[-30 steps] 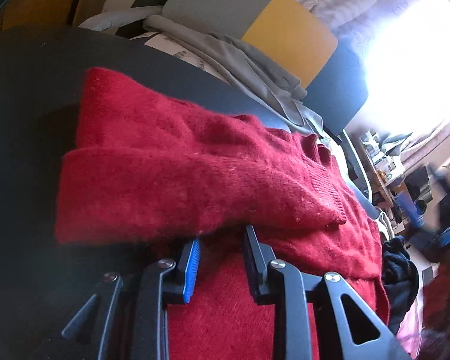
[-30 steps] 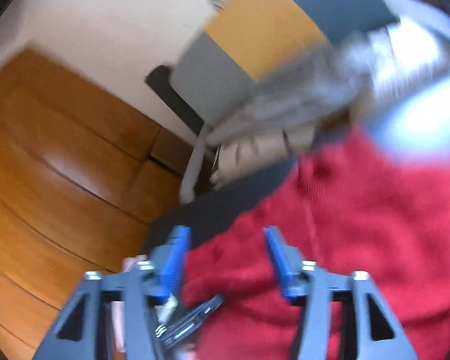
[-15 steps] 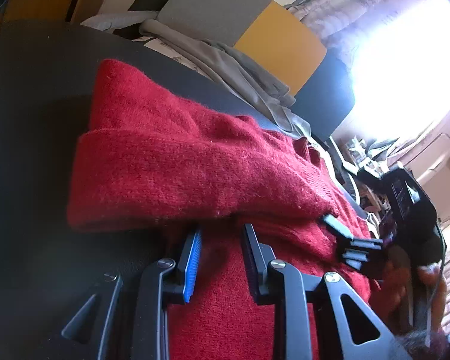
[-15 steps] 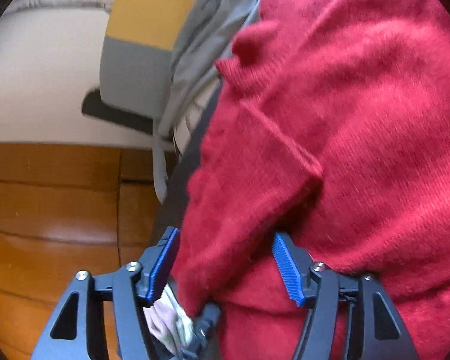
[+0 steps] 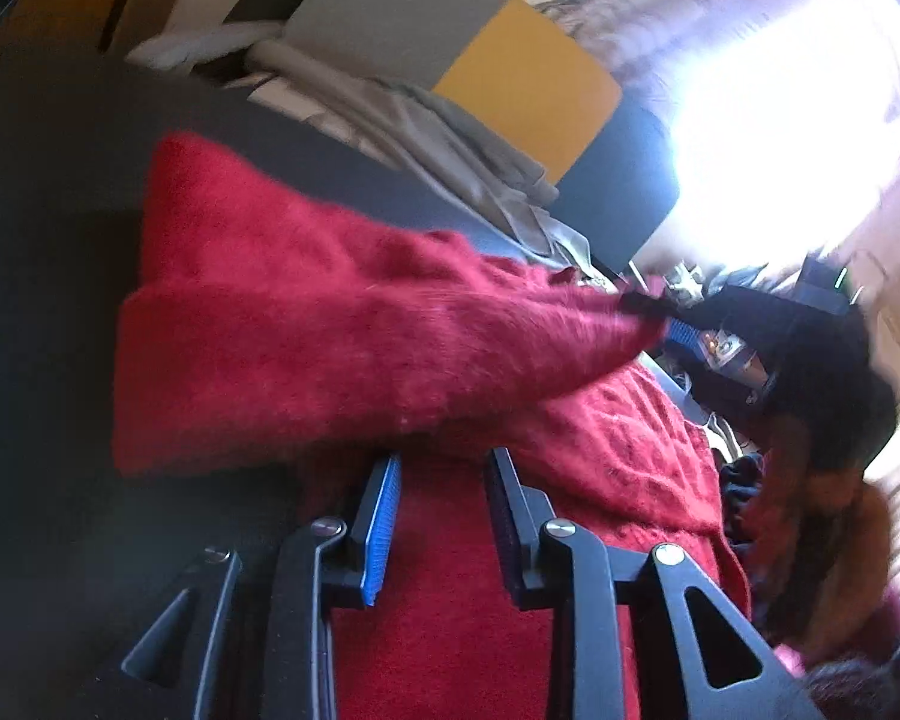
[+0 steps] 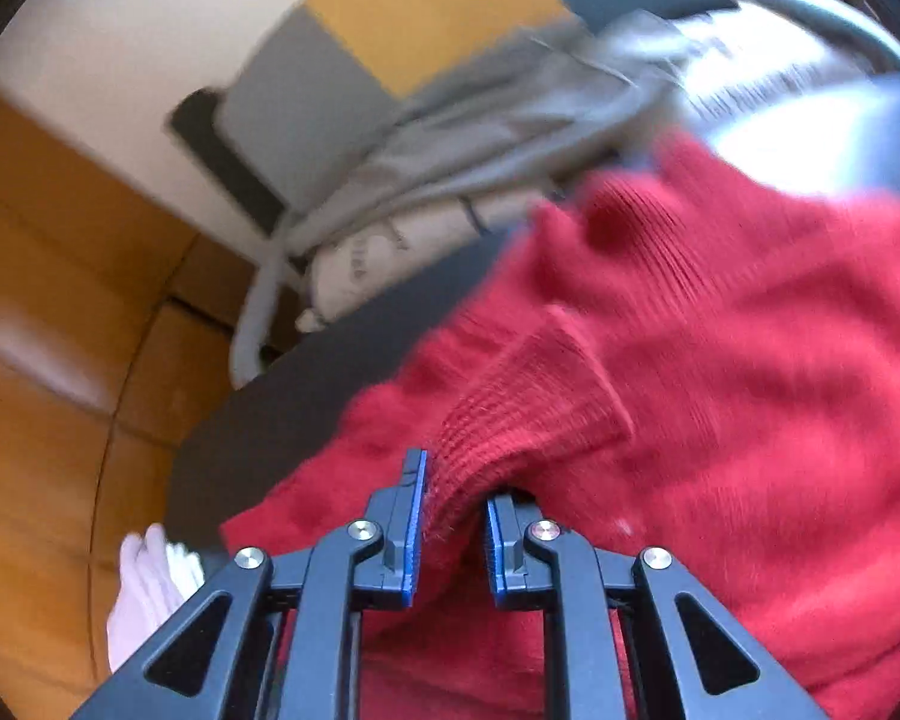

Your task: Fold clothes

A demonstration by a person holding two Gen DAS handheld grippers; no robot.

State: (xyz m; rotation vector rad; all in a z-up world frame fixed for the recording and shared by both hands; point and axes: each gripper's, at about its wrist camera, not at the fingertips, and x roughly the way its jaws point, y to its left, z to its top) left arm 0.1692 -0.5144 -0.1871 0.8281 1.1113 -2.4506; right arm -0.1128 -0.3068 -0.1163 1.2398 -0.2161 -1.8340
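Nearest in the right wrist view, the right gripper [image 6: 450, 516] is pinching the ribbed cuff [image 6: 510, 420] of the red sweater [image 6: 750, 390], its blue-padded fingers [image 6: 414, 528] drawn narrow with the knit bunched between them. In the left wrist view, the left gripper [image 5: 441, 516] is hovering low over the sweater's body with its jaws standing apart, red fabric showing in the gap but nothing pressed between the pads; whether the tips are touching the knit cannot be told. Just beyond those tips, a sleeve [image 5: 360, 354] is lying folded across the garment from the left, and its far end is being held by the right gripper, seen blurred at the right. The sweater is spreading over a dark table [image 5: 48, 192], reaching close to its far edge. Past that edge, in both views, grey clothing [image 6: 480, 138] is draping over a chair with a grey and yellow backrest [image 5: 510, 78]. To the left in the right wrist view, wooden flooring [image 6: 48, 300] is showing below the table, with something pale near the bottom edge. Bright window light [image 5: 780, 102] is flooding the far right.
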